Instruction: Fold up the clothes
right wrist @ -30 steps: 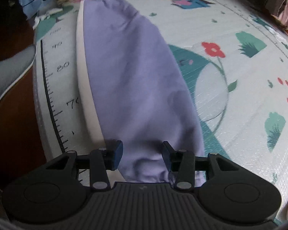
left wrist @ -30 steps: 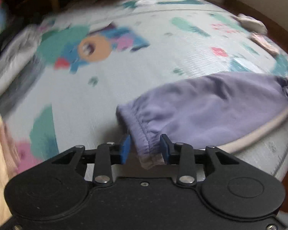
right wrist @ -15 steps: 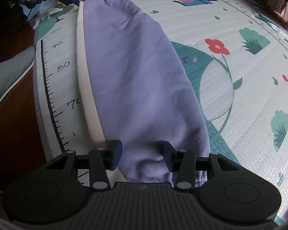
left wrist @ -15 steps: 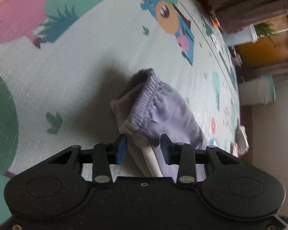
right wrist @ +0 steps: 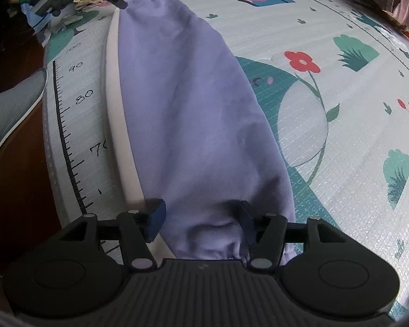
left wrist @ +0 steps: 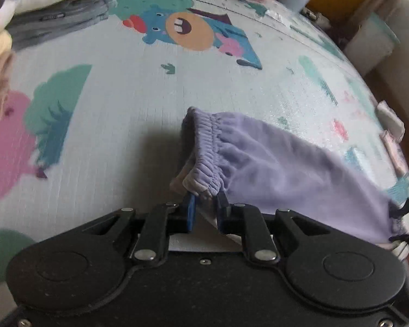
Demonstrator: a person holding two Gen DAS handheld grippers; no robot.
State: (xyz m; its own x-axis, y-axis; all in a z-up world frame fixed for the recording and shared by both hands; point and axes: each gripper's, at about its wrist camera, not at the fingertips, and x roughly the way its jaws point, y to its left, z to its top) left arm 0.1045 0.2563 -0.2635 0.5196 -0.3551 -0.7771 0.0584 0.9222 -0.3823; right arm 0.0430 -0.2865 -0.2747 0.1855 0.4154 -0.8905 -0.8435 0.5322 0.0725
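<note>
Lilac trousers with a white side stripe (right wrist: 188, 114) lie stretched out on the patterned play mat (right wrist: 354, 141). My left gripper (left wrist: 205, 208) is shut on the elastic cuff end (left wrist: 204, 158) and holds it lifted off the mat; it also shows at the far end in the right wrist view (right wrist: 120, 2). My right gripper (right wrist: 201, 224) is open, its fingers either side of the trousers' near end, which lies between them on the mat.
Folded and piled clothes (left wrist: 54, 13) sit at the mat's far left. Small folded cloths (left wrist: 390, 120) lie at its right edge. A grey slipper (right wrist: 11, 109) rests on the dark floor beside the mat's ruler edge (right wrist: 65, 147). Bins (left wrist: 368, 43) stand beyond.
My left gripper has closed on the cuff, levelled out from a tilted view and raised the cuff off the mat. My right gripper has stayed open over the near end.
</note>
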